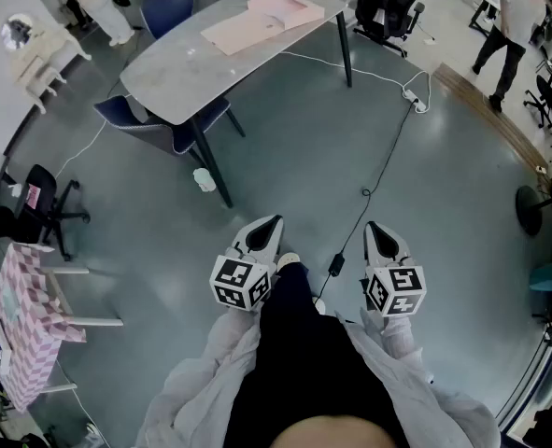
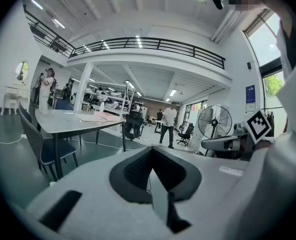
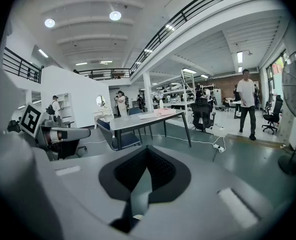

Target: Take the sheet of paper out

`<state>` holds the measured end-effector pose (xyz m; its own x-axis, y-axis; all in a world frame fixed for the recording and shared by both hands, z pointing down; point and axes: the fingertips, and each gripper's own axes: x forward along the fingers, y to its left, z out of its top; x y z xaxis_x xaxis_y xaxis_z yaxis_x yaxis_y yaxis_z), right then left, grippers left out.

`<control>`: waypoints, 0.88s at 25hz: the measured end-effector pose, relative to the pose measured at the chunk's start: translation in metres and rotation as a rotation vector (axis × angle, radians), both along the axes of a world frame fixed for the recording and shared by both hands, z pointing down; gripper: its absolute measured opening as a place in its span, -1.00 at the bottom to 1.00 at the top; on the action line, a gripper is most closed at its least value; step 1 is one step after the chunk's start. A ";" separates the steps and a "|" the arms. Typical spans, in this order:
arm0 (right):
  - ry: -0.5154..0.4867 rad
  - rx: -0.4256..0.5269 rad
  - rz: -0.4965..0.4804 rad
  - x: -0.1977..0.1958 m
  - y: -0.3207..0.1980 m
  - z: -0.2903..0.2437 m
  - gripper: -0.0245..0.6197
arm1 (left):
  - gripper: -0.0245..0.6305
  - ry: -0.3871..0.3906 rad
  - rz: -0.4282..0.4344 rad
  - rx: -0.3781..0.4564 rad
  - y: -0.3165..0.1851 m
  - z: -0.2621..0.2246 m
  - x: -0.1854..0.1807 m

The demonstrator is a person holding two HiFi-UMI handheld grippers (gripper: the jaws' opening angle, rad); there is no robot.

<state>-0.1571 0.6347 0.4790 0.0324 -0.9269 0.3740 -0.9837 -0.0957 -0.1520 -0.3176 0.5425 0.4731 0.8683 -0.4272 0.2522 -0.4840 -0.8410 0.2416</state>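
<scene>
1. Pink sheets (image 1: 257,24) are lying flat on the far end of the table (image 1: 173,73). They're thin, rectangular and overlapping, well apart from both grippers. Can't tell which piece is the paper.
2. Table is showing a grey matte top w/ rounded corners and slim dark legs. Blue padded chair (image 1: 121,110) is sitting just beside it.
3. Floor (image 1: 294,147) is looking grey-green and glossy, w/ a thin cable (image 1: 385,152) trailing across.
4. L gripper (image 1: 268,231) has a smooth white shell, black ribbed pads (image 2: 137,169) and a marker cube at the rear. Jaws are pressing together, nothing btwn.
5. R gripper (image 1: 380,237) has the same build. Jaws are also meeting, empty.
6. Both are pointing fwd side by side, tilting slightly down. Arms in pale grey sleeves (image 1: 210,362) are reaching out.
</scene>
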 end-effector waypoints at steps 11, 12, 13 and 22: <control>-0.031 0.036 0.004 -0.008 0.010 -0.007 -0.90 | -0.92 -0.015 -0.014 0.018 0.013 -0.008 -0.005; -0.033 0.032 0.003 -0.009 0.009 -0.004 -0.90 | -0.92 -0.017 -0.016 0.019 0.011 -0.007 -0.004; -0.034 0.028 0.000 -0.009 0.008 -0.002 -0.90 | -0.91 -0.020 -0.017 0.018 0.010 -0.005 -0.003; -0.023 0.008 -0.012 0.012 -0.032 0.003 -0.90 | -0.90 -0.016 -0.021 0.008 -0.033 0.005 0.025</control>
<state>-0.1448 0.6029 0.4822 0.0127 -0.9301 0.3671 -0.9811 -0.0825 -0.1750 -0.2931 0.5090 0.4778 0.8550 -0.4471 0.2628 -0.5052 -0.8326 0.2271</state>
